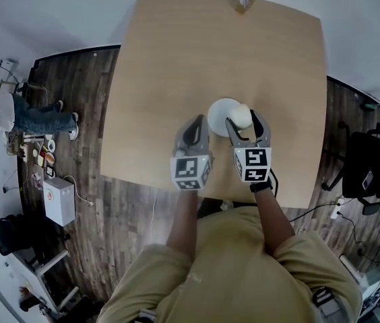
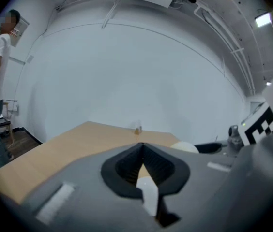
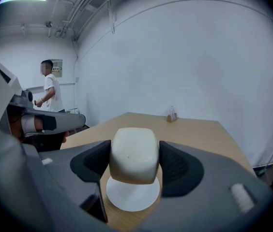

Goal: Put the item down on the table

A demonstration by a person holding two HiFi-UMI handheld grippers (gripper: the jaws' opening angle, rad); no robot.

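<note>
My right gripper [image 1: 242, 119] [image 3: 133, 162] is shut on a cream, rounded bun-like item [image 3: 133, 154] [image 1: 240, 116], held above the right side of a white plate [image 1: 221, 115] [image 3: 132, 194] on the wooden table [image 1: 176, 73]. The item hangs clear of the plate. To the left of the plate, my left gripper [image 1: 195, 130] [image 2: 143, 164] is shut with nothing between its jaws. In the left gripper view the cream item [image 2: 185, 147] and the right gripper's marker cube [image 2: 260, 124] show at the right.
A small holder [image 1: 244, 2] [image 3: 171, 116] [image 2: 138, 129] stands at the table's far edge. A person [image 1: 15, 113] [image 3: 49, 93] stands on the dark wood floor to the left. A black chair [image 1: 368, 170] and clutter lie to the right.
</note>
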